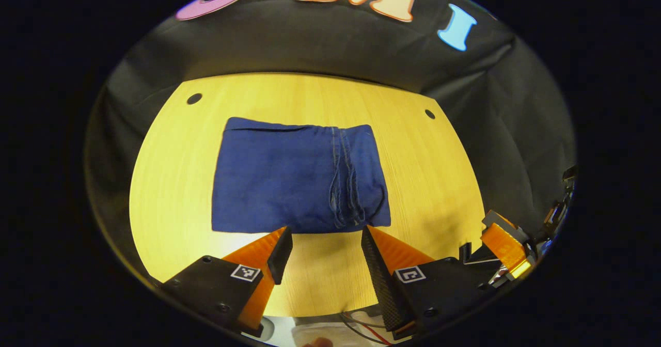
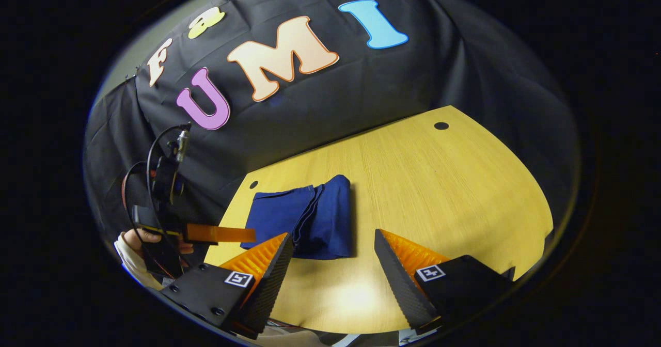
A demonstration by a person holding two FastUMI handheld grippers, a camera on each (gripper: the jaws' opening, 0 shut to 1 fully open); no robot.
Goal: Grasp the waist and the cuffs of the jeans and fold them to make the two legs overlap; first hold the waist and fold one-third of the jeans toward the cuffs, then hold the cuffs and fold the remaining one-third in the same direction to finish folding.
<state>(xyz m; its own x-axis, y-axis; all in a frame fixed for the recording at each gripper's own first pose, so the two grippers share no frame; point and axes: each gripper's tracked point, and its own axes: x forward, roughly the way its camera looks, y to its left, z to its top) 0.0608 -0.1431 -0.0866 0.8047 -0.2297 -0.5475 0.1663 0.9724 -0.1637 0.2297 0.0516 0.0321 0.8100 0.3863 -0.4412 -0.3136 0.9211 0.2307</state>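
With the jeans (image 1: 299,174) lying in a compact folded block at the centre of the table (image 1: 170,182), seemingly finished, both the left gripper (image 1: 326,251) and right gripper (image 2: 333,259) hang spread and empty, best withdrawn without snagging the stack.

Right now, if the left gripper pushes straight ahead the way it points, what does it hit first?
Most likely the folded jeans: their near edge lies just beyond the open left gripper, centred between its fingers. Height above the wooden table is unclear, so it might skim over them.
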